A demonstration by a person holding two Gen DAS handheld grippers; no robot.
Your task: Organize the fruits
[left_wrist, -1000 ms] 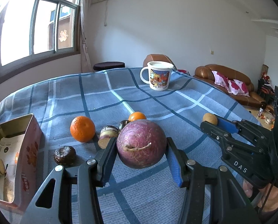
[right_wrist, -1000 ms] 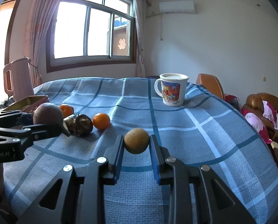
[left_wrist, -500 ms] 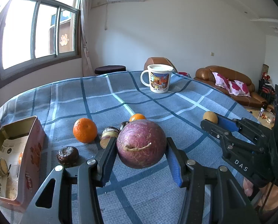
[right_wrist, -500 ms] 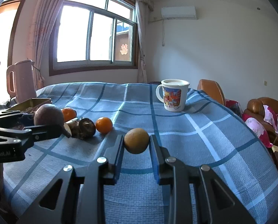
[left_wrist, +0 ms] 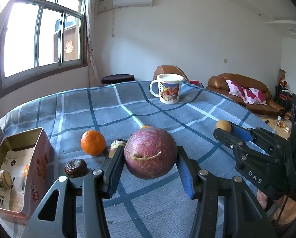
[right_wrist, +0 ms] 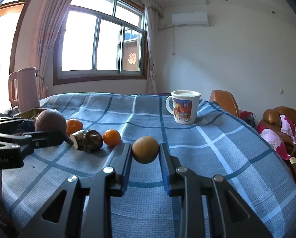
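My left gripper is shut on a large purple round fruit with a curled stem, held above the blue checked tablecloth. My right gripper is shut on a small yellow-brown round fruit, also lifted; it also shows in the left wrist view. On the cloth lie an orange, a second smaller orange, a dark wrinkled fruit and a cut pale piece. The purple fruit also shows in the right wrist view.
An open tin box with packets stands at the left edge. A white cartoon mug stands far back on the table. A pink kettle is at the far left. Sofas stand beyond the table's right edge.
Both grippers have risen and tilted up slightly with their fruits still held. The table now sits lower in both views.
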